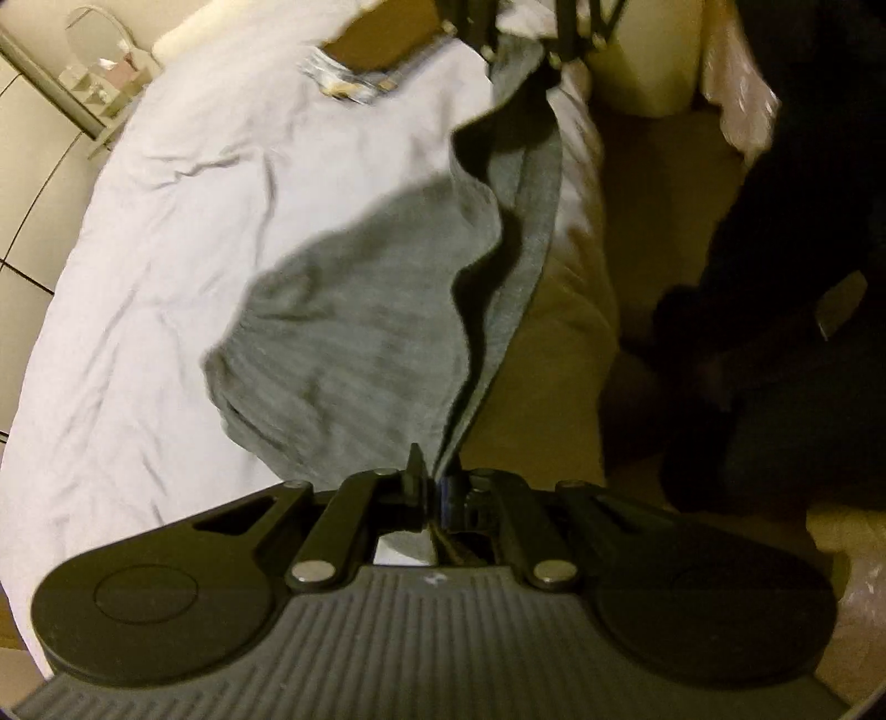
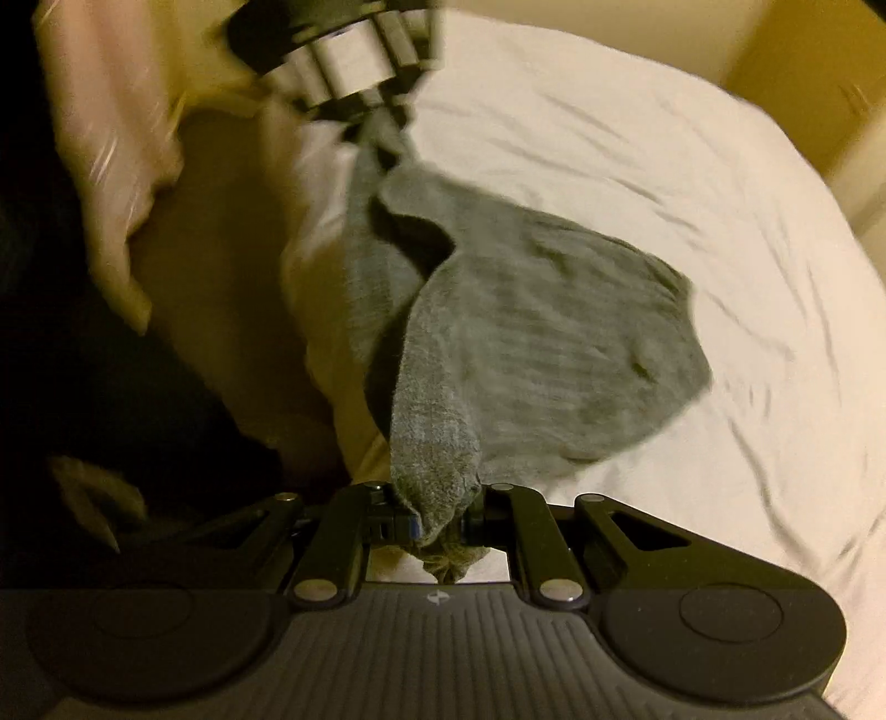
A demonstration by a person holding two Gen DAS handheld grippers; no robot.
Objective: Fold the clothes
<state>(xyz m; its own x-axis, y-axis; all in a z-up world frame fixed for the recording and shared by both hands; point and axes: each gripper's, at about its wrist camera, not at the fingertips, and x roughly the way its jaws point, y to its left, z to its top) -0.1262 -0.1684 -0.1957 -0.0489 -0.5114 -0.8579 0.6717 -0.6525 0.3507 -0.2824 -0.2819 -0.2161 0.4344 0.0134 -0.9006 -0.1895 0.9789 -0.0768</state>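
A grey knit garment (image 1: 354, 321) hangs stretched between my two grippers over the edge of a bed, its loose bulk resting on the white sheet (image 1: 166, 232). My left gripper (image 1: 434, 490) is shut on one end of the garment's edge. My right gripper (image 1: 531, 39) holds the far end at the top of the left wrist view. In the right wrist view, the right gripper (image 2: 440, 515) is shut on a bunched corner of the grey garment (image 2: 531, 332), and the left gripper (image 2: 382, 124) pinches the opposite end, blurred.
The bed's white sheet (image 2: 692, 183) is wrinkled. A brown board with shiny wrappers (image 1: 354, 77) lies at the bed's far end. A mirror and small items (image 1: 97, 50) stand on a side unit. A dark-clothed person (image 1: 775, 332) stands beside the bed.
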